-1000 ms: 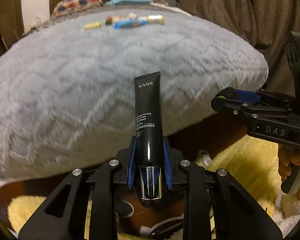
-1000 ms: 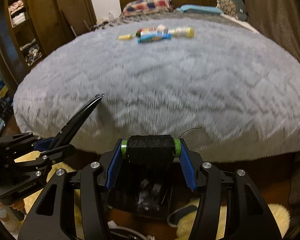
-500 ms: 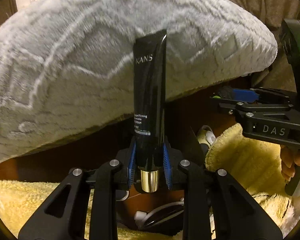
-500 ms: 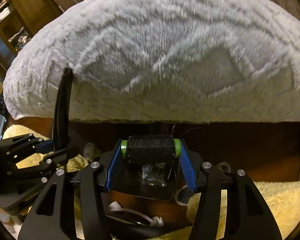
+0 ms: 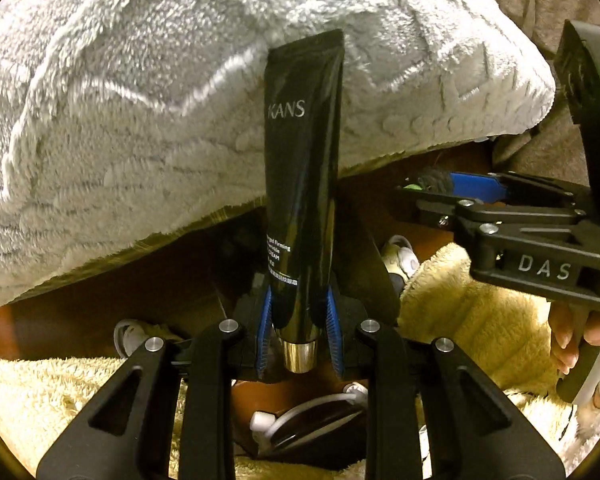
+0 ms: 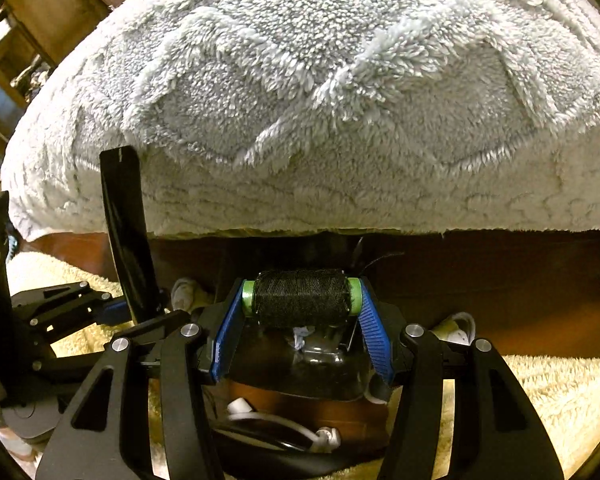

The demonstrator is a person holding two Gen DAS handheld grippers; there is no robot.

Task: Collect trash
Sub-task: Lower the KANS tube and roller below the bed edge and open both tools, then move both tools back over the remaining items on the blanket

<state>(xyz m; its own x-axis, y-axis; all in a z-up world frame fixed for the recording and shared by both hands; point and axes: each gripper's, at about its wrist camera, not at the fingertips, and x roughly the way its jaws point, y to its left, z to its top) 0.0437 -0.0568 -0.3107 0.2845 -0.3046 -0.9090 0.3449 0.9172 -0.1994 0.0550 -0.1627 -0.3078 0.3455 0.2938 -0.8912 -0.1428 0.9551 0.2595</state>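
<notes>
My left gripper [image 5: 299, 316] is shut on a black KANS cream tube [image 5: 303, 168], gripped near its gold cap, standing upright. My right gripper [image 6: 302, 308] is shut on a spool of black thread [image 6: 302, 298] with green ends, held crosswise. Both hang low in front of the bed's foot edge. Below the spool is a black bin [image 6: 300, 364] with crumpled paper inside; part of the bin [image 5: 364, 256] shows behind the tube. The right gripper [image 5: 432, 184] shows at the right of the left wrist view; the left gripper [image 6: 112, 308] with the tube [image 6: 126, 232] shows at the left of the right view.
A grey fluffy blanket [image 6: 320, 100] covers the bed and overhangs its brown wooden frame [image 6: 500, 288]. A yellow fluffy rug [image 5: 472, 312] lies on the floor. White slippers and a white cable [image 6: 284, 424] lie near the bin. A wooden shelf [image 6: 28, 40] stands far left.
Both grippers have dropped from over the bed to below its edge, toward the bin on the floor. The items on the bed have gone out of view. Both still hold their objects.
</notes>
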